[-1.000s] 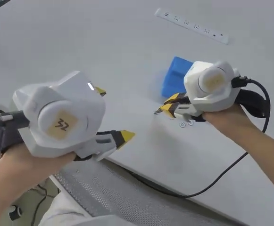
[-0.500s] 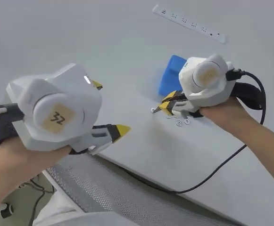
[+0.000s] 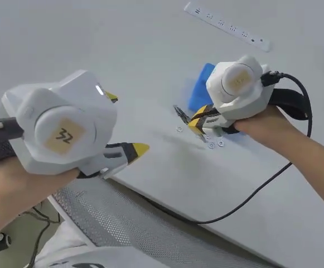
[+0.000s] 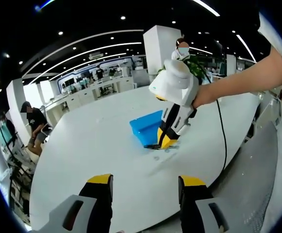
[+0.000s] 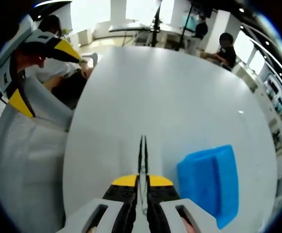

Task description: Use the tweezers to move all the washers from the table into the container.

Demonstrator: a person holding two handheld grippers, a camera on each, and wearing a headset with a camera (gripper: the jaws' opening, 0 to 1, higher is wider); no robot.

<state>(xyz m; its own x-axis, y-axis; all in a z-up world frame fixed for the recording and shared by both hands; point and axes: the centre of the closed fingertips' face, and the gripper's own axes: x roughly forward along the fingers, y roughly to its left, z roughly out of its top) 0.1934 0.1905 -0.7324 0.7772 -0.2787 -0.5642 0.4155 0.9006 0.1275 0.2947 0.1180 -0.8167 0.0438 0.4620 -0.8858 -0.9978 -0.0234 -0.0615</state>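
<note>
We had raised the tweezers (image 3: 180, 113), clamped in our right tool (image 3: 197, 124), off the bench (image 3: 122, 44), yet the washers (image 3: 211, 145) still lay near its front edge beside the container (image 3: 199, 92), seemingly unpicked, while our left tool (image 3: 125, 123) gaped empty.

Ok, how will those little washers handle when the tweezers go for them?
The washers look tiny, thin and flat on the smooth table, so they will probably slide rather than lift cleanly. They seem very light, so the narrow tweezers could easily flick or drop one.
</note>
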